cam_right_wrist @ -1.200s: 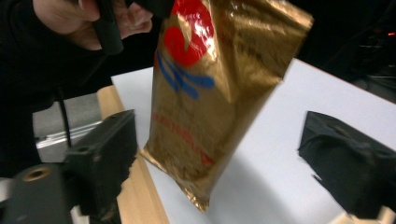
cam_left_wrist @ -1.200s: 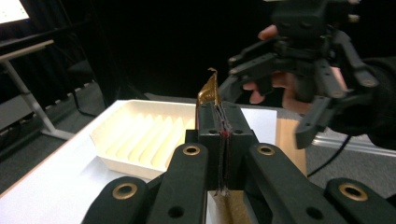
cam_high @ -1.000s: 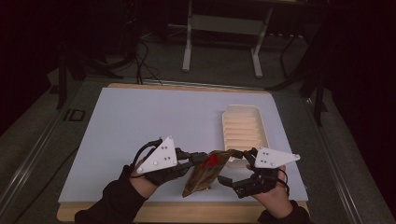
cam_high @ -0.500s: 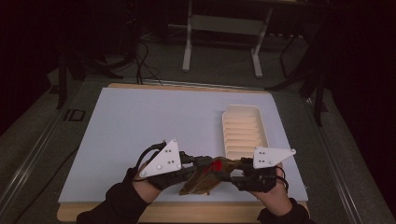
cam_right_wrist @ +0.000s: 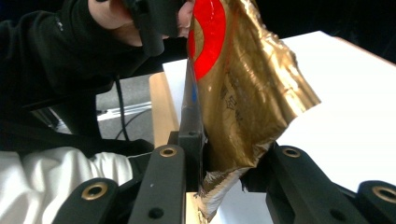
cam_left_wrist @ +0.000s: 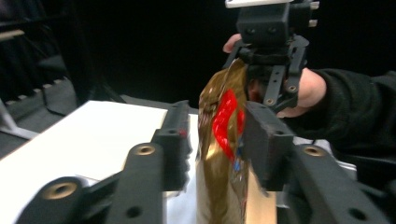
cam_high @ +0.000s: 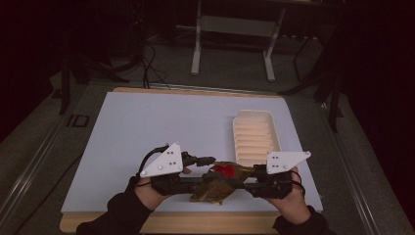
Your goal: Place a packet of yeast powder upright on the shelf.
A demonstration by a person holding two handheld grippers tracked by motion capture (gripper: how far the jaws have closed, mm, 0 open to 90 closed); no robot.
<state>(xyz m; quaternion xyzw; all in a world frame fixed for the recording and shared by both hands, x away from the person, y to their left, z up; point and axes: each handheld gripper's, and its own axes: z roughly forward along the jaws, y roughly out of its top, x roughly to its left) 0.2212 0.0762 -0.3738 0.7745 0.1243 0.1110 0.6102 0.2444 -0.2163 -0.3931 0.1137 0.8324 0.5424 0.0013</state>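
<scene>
Tongs, right [cam_right_wrist: 219, 172]: jaws just closed, clamped on the crimped end of the gold wrapper [cam_high: 220, 181]. A second back they stood apart beside it.

Tongs, left [cam_left_wrist: 219, 140]: jaws just opened partway; the wrapper stands between them, one pad near its red mark, the other clear of it, so no firm grip.

Wrapper: gold foil, red mark, hanging between both tongs just above the near edge of the table [cam_high: 147, 127].

Reading: the hold has likely passed from left to right, perhaps so the left can re-grip for a pull apart.

Edges and room: ribbed cream tray [cam_high: 255, 137] just beyond the right hand, near the right border. Wooden rim close below. Wide bare surface to the left and far side.
</scene>
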